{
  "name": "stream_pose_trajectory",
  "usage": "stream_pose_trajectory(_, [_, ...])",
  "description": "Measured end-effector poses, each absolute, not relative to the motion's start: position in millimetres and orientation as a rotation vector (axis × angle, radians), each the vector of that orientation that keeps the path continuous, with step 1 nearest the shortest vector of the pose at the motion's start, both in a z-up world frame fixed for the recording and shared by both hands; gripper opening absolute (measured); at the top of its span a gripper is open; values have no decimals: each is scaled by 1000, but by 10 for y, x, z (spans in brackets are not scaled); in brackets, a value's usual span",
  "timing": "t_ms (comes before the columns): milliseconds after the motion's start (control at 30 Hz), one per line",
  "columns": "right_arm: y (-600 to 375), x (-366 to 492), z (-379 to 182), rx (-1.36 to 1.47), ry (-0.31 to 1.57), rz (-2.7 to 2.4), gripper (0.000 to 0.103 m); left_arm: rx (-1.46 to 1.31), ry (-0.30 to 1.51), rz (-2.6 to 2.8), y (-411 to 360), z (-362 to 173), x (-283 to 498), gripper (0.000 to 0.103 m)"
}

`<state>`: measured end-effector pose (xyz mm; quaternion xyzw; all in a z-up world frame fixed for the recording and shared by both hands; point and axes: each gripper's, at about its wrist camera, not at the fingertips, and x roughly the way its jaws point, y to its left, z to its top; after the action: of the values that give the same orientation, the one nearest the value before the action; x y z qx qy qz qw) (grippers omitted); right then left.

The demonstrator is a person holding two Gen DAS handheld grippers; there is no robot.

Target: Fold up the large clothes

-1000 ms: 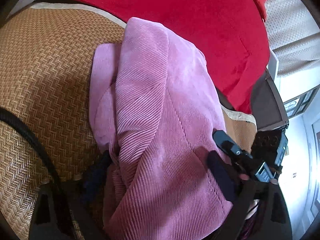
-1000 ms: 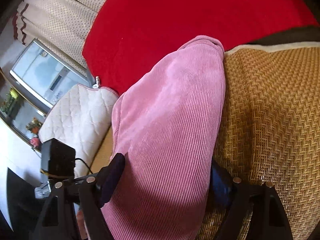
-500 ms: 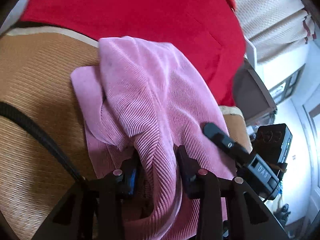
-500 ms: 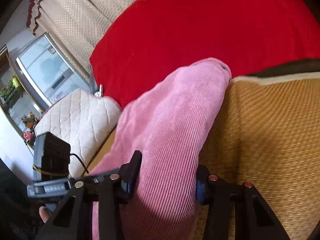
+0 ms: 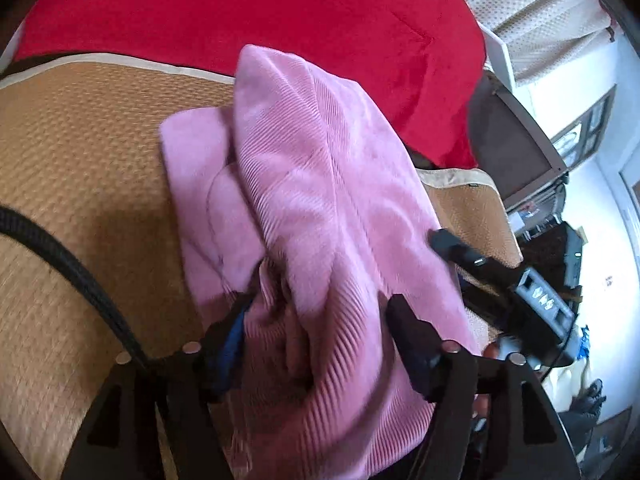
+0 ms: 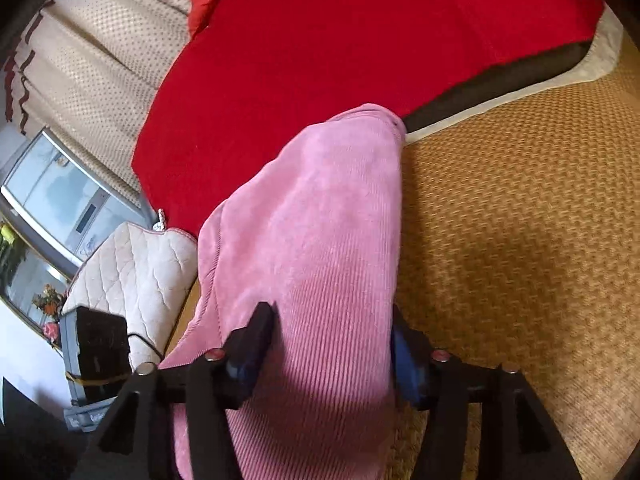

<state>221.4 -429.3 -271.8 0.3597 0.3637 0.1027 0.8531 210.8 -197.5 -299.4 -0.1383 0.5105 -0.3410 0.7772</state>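
A pink corduroy garment lies bunched in a long roll on a woven tan mat. It also shows in the right wrist view on the mat. My left gripper has its jaws apart around a thick fold of the garment, with cloth filling the gap. My right gripper likewise straddles the near end of the roll with jaws apart. The right gripper's body shows at the right of the left wrist view.
A red blanket covers the far part of the bed, also seen in the right wrist view. A quilted white cushion and a window are at the left. A black cable crosses the mat.
Both grippers closed partly on the garment half a second ago and have since widened again. The garment has shifted slightly and both views have tilted.
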Motion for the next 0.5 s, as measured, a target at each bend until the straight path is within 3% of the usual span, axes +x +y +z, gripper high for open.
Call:
stream_pose_trajectory(133, [-4442, 1887, -2532, 759, 706, 170, 68, -253, 1074, -695, -1789, -2838, 1787, 71])
stream_pose_trajectory(333, [-4263, 1355, -2049, 572, 668, 108, 68, -68, 926, -492, -1681, -2427, 1127, 71])
stream_pose_trajectory(500, [-3870, 925, -1598, 406, 655, 93, 68, 141, 775, -289, -1797, -1922, 609, 80])
